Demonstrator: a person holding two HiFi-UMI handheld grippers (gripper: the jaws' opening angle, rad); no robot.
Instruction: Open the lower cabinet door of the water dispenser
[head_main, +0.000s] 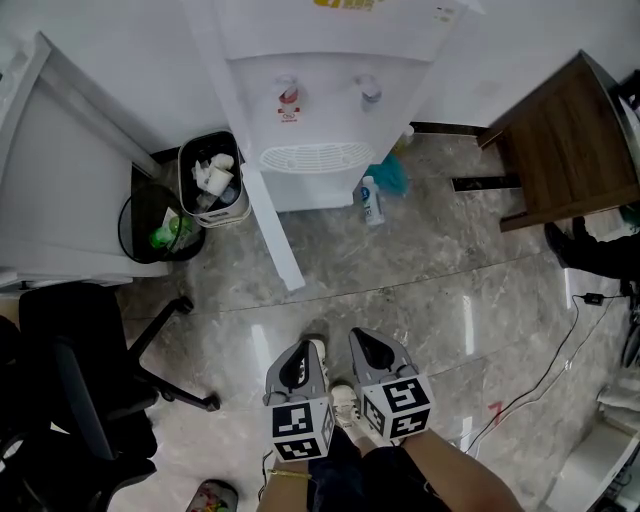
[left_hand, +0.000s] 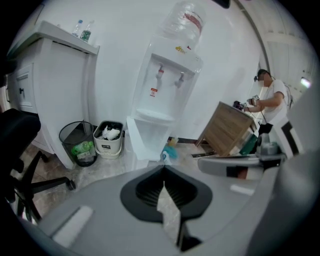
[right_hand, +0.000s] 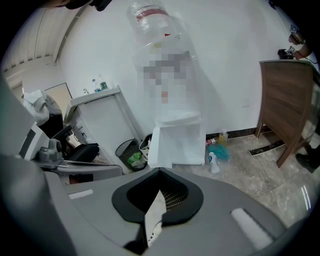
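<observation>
The white water dispenser (head_main: 320, 90) stands against the far wall, with its two taps over a drip grille. Its lower cabinet door (head_main: 272, 228) is swung out toward me, seen edge-on as a white panel. The door also shows in the left gripper view (left_hand: 136, 140) and the right gripper view (right_hand: 159, 147). Both grippers hang low and close together by the person's feet, well back from the dispenser. The left gripper (head_main: 303, 352) (left_hand: 163, 170) is shut with nothing held. The right gripper (head_main: 368, 342) (right_hand: 159, 172) is also shut and empty.
A white bin (head_main: 213, 180) and a black mesh bin (head_main: 158, 222) sit left of the door. A spray bottle (head_main: 370, 200) lies at the dispenser's foot. There is an office chair (head_main: 70, 400) at left, a wooden cabinet (head_main: 565, 145) at right, and a cable (head_main: 545, 370) on the floor.
</observation>
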